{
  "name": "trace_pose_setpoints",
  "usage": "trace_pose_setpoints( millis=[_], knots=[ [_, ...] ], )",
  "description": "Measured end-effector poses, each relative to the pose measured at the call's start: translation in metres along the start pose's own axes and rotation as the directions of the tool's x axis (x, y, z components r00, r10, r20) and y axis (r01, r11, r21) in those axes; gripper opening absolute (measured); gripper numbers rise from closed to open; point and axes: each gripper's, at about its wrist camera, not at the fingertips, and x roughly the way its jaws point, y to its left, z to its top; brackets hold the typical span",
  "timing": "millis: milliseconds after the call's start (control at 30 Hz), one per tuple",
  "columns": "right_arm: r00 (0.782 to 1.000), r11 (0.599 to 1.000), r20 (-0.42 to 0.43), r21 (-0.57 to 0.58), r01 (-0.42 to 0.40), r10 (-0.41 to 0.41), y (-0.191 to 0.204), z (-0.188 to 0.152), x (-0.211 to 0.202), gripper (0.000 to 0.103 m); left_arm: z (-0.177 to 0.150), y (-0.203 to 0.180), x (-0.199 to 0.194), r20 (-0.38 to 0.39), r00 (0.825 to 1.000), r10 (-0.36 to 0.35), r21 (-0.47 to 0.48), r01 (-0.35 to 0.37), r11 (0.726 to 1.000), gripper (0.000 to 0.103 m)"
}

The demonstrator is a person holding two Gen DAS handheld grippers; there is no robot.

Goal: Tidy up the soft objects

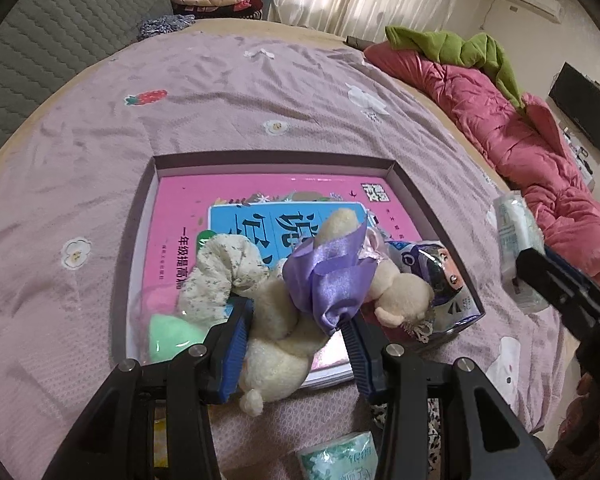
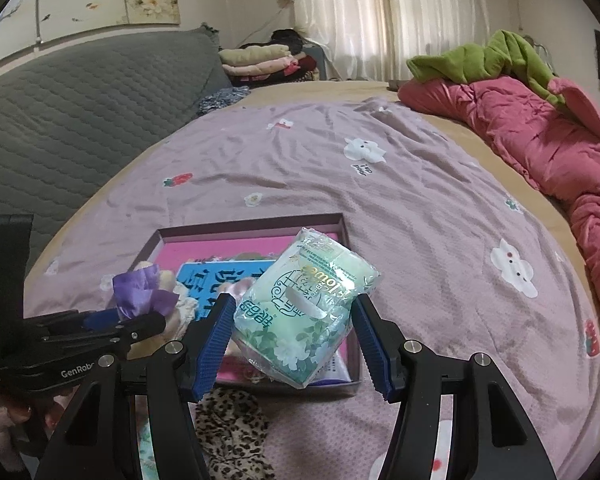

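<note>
Pinching plush toy (image 1: 276,320) w/ left claw (image 1: 296,332): pads press both flanks of cream body, purple ribbon (image 1: 332,276) bunched vs. right pad. Pinching tissue pack (image 2: 306,312) w/ right claw (image 2: 296,340): both pads contact wrapper sides, pack tilted, upper end leaning away from cam.

Risks, judged from current state:
- Slip of pack. Cause: glossy film wrapper, soft contents yield under pads; grip sits low on pack, bulk overhangs fwd. Likely result: drop short of box (image 1: 396,170) or onto rim.
- Snag of ribbon on left pad at release. Cause: satin caught btw. pad and body; toy may drag back out w/ claw.
- Toy rolling over near wall. Cause: tail end (image 1: 252,400) hangs outside near edge of box, only upper body over interior.
- Claw-to-claw contact. Cause: both converge on same box, right claw visible at right edge of left view, close.
- Crowding. Cause: floral fabric item (image 1: 224,276), green item (image 1: 172,336), foil pouch (image 1: 440,280) occupy near half atop pink book (image 1: 188,216).

Position rel. to claw: toy btw. left pads, over near edge of box on bed (image 1: 220,100). Pack btw. right pads, above box near-right corner. Second tissue pack (image 1: 340,456) and leopard-print item (image 2: 236,424) on bed below claws, outside box.
</note>
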Motion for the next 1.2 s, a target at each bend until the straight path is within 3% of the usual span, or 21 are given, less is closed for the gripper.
trace_pose_setpoints(
  millis=[533, 1200],
  knots=[
    [1.0, 1.0, -0.019, -0.031, 0.004, -0.004, 0.002, -0.001, 0.013, 0.062, -0.001, -0.005, 0.034, -0.069, 0.997, 0.026, 0.027, -0.024, 0.999, 0.045],
    [0.996, 0.996, -0.093, -0.091, -0.004, -0.004, 0.017, -0.014, 0.05, 0.062, 0.0, -0.006, 0.036, -0.074, 0.996, -0.039, 0.031, 0.041, 0.999, 0.045]
  ],
)
